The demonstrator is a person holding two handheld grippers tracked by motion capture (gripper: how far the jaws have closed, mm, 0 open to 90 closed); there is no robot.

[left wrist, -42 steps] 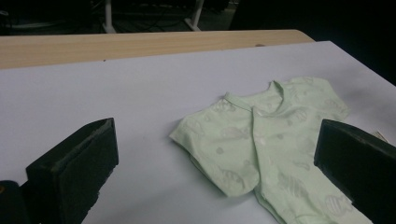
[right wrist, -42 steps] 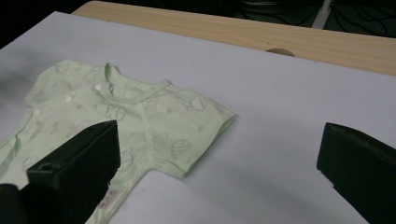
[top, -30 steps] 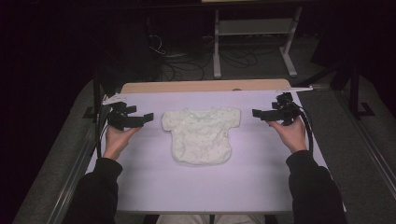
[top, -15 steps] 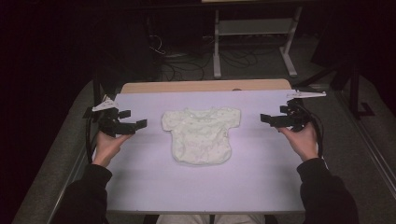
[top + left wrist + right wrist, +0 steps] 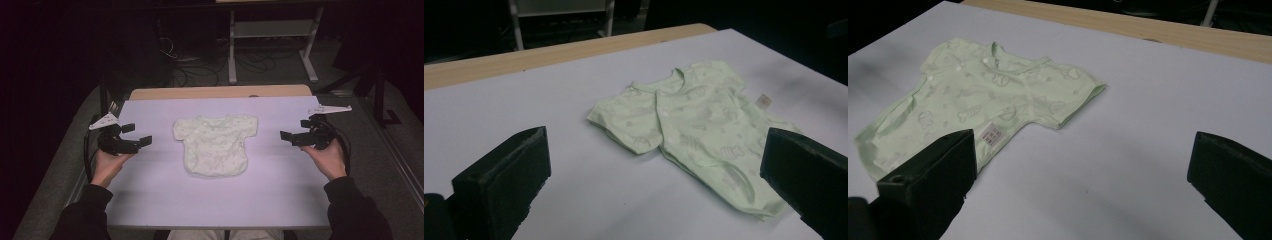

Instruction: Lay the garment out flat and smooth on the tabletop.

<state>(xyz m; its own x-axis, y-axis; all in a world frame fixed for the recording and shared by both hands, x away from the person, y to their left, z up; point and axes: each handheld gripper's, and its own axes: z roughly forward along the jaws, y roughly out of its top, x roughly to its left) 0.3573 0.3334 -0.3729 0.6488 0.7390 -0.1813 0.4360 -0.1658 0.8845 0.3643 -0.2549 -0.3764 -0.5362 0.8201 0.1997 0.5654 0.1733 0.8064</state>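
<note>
A small pale green baby shirt (image 5: 215, 142) lies flat in the middle of the white table (image 5: 215, 200), neck toward the far edge. The left gripper view shows the shirt (image 5: 694, 130) ahead and to the right, with a faint print and a side label. My left gripper (image 5: 137, 136) hovers at the table's left edge, open and holding nothing. At the right edge my right gripper (image 5: 290, 133) is held open too, pointing at the shirt (image 5: 978, 105), whose near sleeve lies closest to it. Both grippers are well apart from the cloth.
A strip of bare wood (image 5: 220, 93) runs along the far edge of the table. Behind it stand a metal frame (image 5: 270, 40) and loose cables (image 5: 190, 70) on a dark floor. Wide bare table surface lies on both sides of the shirt.
Both hands have drawn outward and back from the shirt's sleeves toward the table's left and right edges. The shirt has stayed where it lay.
</note>
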